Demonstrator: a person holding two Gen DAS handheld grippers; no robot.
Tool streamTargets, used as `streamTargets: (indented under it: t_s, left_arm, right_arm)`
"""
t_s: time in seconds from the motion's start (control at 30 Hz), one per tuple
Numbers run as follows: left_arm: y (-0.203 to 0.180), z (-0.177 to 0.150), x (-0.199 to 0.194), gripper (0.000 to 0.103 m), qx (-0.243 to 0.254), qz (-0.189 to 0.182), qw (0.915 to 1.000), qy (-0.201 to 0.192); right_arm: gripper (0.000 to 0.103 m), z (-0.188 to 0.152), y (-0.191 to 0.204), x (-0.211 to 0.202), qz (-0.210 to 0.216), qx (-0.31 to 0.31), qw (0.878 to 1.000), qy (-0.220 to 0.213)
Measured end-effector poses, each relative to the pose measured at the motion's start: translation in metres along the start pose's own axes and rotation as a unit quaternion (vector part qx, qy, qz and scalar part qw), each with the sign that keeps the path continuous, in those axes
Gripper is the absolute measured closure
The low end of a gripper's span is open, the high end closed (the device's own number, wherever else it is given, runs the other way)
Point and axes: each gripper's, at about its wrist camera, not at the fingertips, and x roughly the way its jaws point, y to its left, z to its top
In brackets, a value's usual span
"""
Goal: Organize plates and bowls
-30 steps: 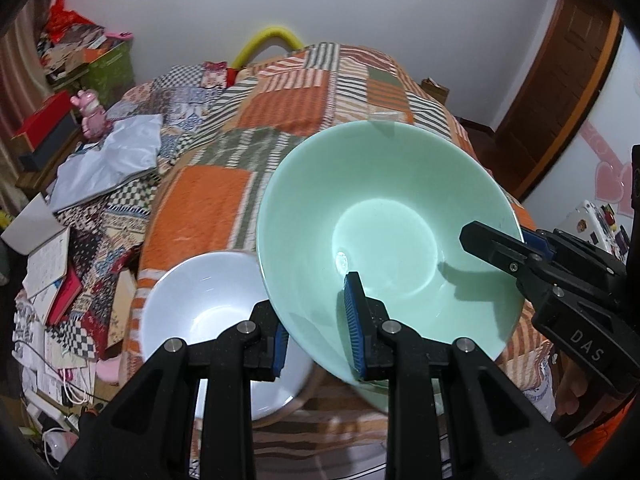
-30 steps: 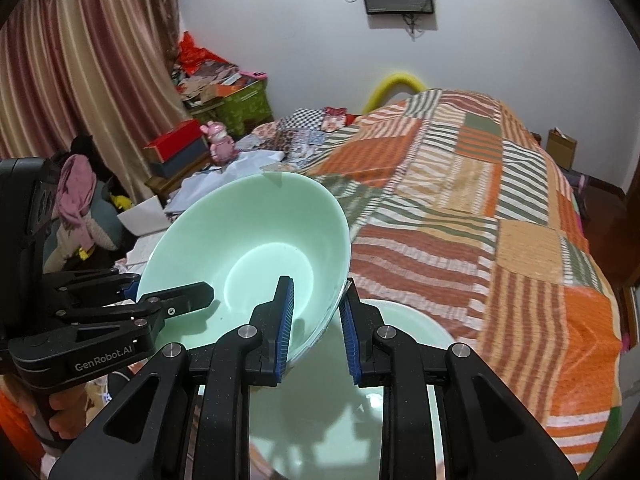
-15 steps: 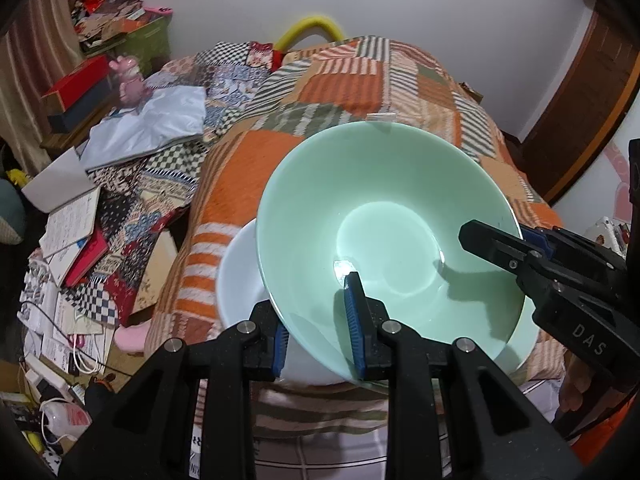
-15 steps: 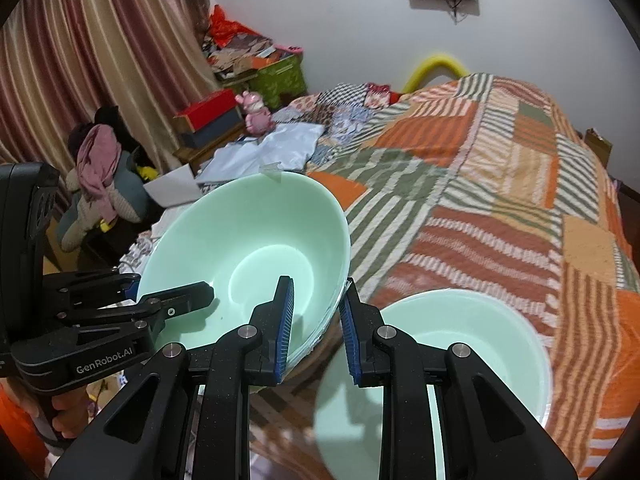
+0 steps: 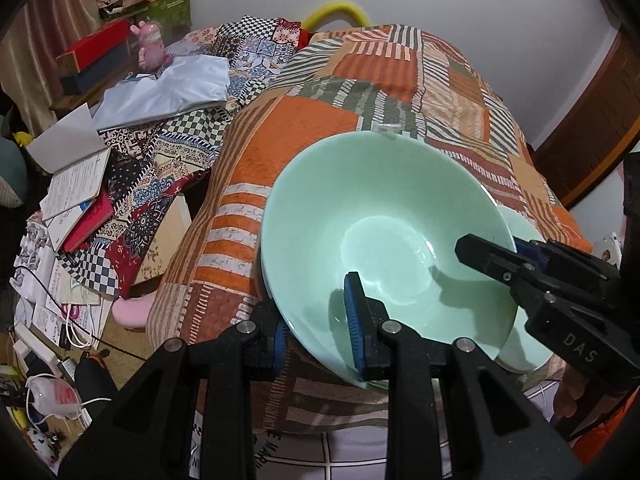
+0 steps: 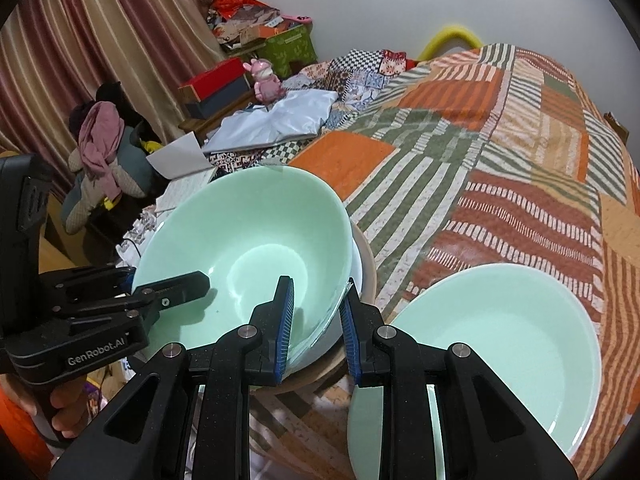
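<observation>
Right wrist view: green bowl [image 6: 244, 248] clamped at opposite rims.
Gripped by left gripper [image 5: 316, 322] and right gripper [image 6: 316, 320] for level nesting into white bowl [image 6: 356, 264] just beneath.

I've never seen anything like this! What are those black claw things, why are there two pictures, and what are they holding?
They are grabbing tools, one in each of a person's hands, each carrying its own camera, so you get two pictures. The left gripper and the right gripper have their jaws closed on opposite sides of one green bowl. It is over a white bowl on a patchwork bedspread. A green plate lies beside them.
</observation>
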Motion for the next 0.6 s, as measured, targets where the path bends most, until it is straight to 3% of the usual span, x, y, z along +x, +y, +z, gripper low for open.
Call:
streamTargets:
  t_s: [0.6]
  left_arm:
    - [-0.003,0.004,0.013,0.078,0.017,0.009,0.9997,0.015]
  right_arm:
    - [0.082,-0.005,-0.009,0.008,0.014,0.007,1.000,0.020]
